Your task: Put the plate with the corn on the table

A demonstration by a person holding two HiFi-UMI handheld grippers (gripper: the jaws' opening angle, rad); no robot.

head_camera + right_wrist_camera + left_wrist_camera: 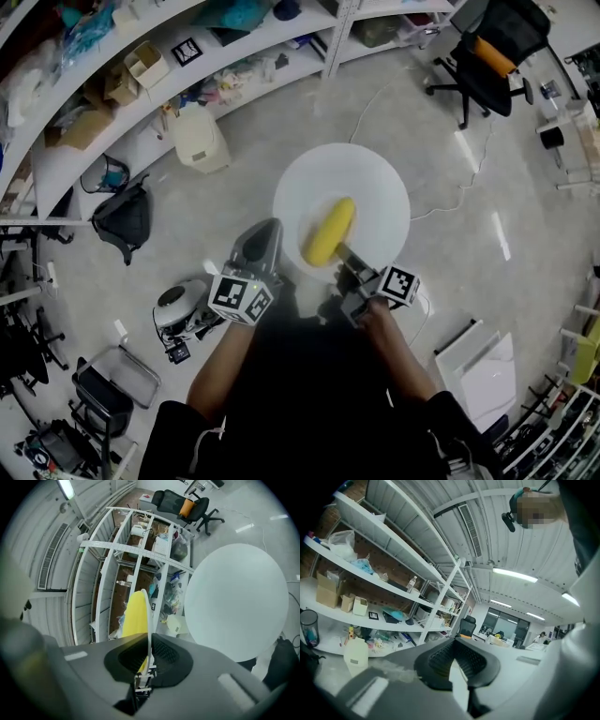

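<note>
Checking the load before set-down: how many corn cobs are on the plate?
1. The corn lies on the plate, by the rim that the right claw grips. No other cob shows.

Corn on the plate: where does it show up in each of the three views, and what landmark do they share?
Head view: the corn lies mid-frame on the white plate, just ahead of the right claw.
Left gripper view: not in it.
Right gripper view: corn at lower centre, left of the edge-on plate, above the claw.
Shared landmark: the shelves, in all three.
</note>
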